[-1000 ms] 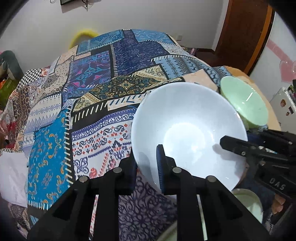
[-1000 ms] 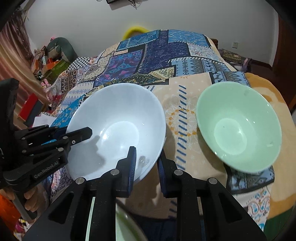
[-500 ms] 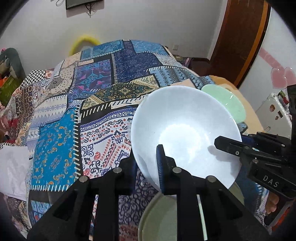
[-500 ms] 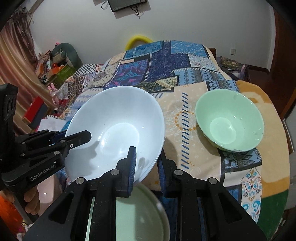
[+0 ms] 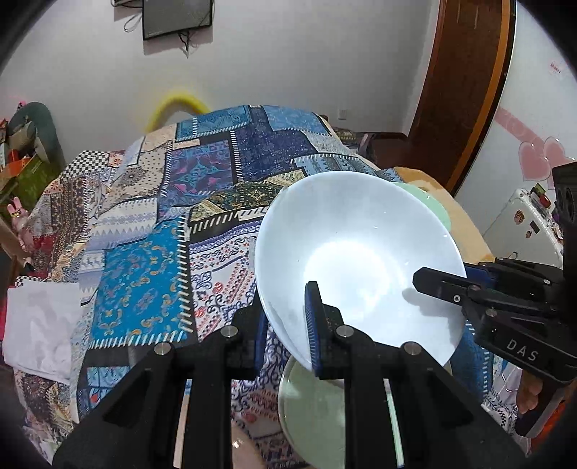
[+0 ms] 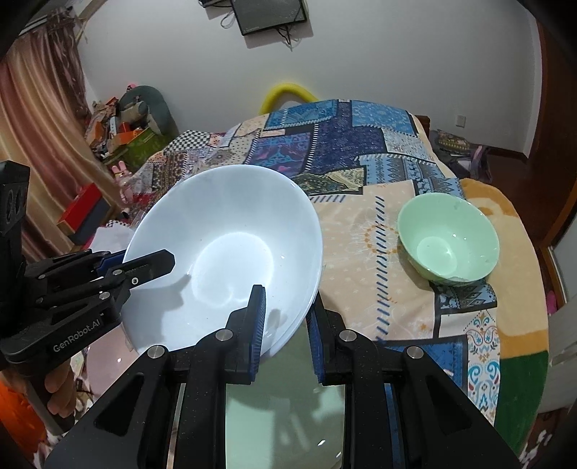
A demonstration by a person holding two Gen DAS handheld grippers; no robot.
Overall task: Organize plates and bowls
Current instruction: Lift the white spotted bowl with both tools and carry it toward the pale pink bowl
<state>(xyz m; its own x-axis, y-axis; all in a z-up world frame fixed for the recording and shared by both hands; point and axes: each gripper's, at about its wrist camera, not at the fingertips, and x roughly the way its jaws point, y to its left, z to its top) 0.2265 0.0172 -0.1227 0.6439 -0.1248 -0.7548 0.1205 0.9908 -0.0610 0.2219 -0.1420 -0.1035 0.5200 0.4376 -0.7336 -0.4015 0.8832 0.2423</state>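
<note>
Both the left gripper [image 5: 285, 324] and right gripper [image 6: 285, 324] pinch the white bowl [image 6: 230, 252] by opposite rims. It looks glazed, stiff, slippery and breakable, so rim grips must hold evenly

Left wrist view: looks forward and steeply down along the left gripper [image 5: 285, 321], close over a large white glazed bowl [image 5: 357, 259], with the patchwork-covered bed [image 5: 144, 274] beyond and a wall-mounted dark screen [image 5: 176, 18] at top. The right gripper [image 5: 440, 285] enters from the right edge.

Right wrist view: same downward tilt along the right gripper [image 6: 285, 324], equally close to the bowl [image 6: 223, 252]; the left gripper [image 6: 148, 265] enters from the left.

Shared field: the bowl, the bed [image 6: 360, 151], a small pale green bowl [image 6: 449, 240], the screen [image 6: 268, 14].
</note>
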